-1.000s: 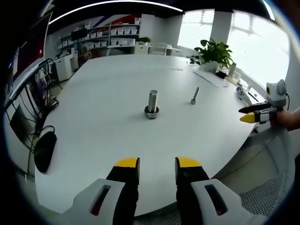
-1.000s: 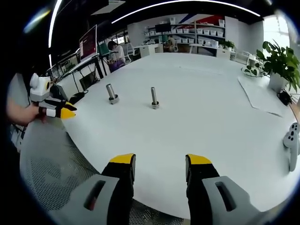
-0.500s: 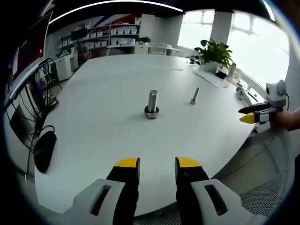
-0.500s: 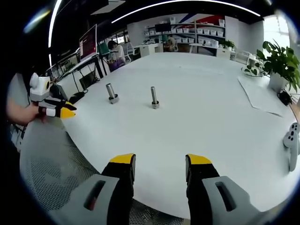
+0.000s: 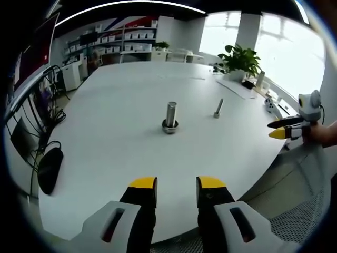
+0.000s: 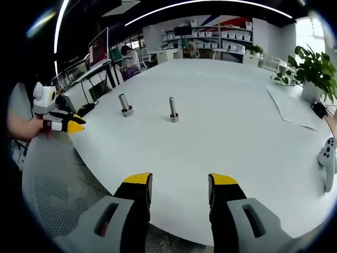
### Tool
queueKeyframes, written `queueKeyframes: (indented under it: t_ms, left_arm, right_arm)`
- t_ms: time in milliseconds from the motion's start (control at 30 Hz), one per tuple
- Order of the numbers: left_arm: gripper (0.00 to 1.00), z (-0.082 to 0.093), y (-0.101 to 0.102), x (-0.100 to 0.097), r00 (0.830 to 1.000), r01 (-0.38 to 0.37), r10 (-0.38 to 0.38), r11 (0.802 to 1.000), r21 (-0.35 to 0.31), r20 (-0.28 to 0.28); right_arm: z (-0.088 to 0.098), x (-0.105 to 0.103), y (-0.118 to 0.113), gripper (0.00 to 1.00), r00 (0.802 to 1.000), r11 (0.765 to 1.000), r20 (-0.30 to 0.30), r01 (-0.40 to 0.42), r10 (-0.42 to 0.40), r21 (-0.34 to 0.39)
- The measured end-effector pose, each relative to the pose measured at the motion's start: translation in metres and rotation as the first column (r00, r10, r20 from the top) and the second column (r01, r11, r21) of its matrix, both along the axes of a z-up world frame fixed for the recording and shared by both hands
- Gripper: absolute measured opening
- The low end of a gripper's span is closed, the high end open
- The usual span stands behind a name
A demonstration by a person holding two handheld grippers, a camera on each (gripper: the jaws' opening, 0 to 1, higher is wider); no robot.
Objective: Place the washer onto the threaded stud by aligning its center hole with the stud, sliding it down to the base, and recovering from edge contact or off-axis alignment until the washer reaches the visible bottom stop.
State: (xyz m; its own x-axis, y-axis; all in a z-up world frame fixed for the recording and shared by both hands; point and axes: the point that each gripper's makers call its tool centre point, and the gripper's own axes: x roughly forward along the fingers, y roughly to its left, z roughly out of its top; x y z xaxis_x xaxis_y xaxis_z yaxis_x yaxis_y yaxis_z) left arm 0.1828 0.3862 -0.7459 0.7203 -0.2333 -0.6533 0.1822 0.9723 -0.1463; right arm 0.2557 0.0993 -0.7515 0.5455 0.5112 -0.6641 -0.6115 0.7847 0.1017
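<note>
The left tool [image 5: 176,184] is held at the near edge of the white bench [image 5: 121,137], jaws parted with nothing between them. The right tool [image 6: 180,180] is likewise released, its yellow-tipped jaws apart above the bench edge. Each tool also appears in the other's view: the right tool at the right of the left gripper view [image 5: 279,129], the left tool at the left of the right gripper view [image 6: 68,124], each gripped by a hand off the bench; whether their jaws are open cannot be told from there.

Two studs stand upright on the bench, well apart from both tools. The thick stud [image 5: 170,117] sits near the bench centre, with a ring at its foot that appears to be the washer [image 5: 170,126], resting at the base. The thin stud [image 5: 218,108] stands beside it, apart, further right in the left gripper view.

A potted plant [image 5: 239,60] stands at the far bench edge. A black mouse-like object [image 5: 50,168] lies at the left edge.
</note>
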Motion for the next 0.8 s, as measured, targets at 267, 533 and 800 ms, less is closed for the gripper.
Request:
queueKeyframes:
  t_ms: [267, 533, 800]
  left_arm:
    - [0.27, 0.0014, -0.0005, 0.0001, 1.0, -0.002, 0.002, 1.0, -0.006, 0.003]
    - [0.27, 0.0005, -0.0005, 0.0005, 1.0, 0.002, -0.002, 1.0, -0.007, 0.004]
    - [0.27, 0.0006, -0.0006, 0.0003, 1.0, 0.002, -0.002, 1.0, -0.007, 0.003]
  right_arm:
    - [0.0004, -0.0007, 0.0003, 0.45, 1.0, 1.0, -0.003, -0.001, 0.001, -0.004]
    - [-0.0008, -0.0002, -0.0004, 0.45, 1.0, 1.0, -0.001, -0.002, 0.002, -0.01]
    - [0.0002, 0.0002, -0.0007, 0.45, 1.0, 1.0, 0.0, 0.004, -0.004, -0.007]
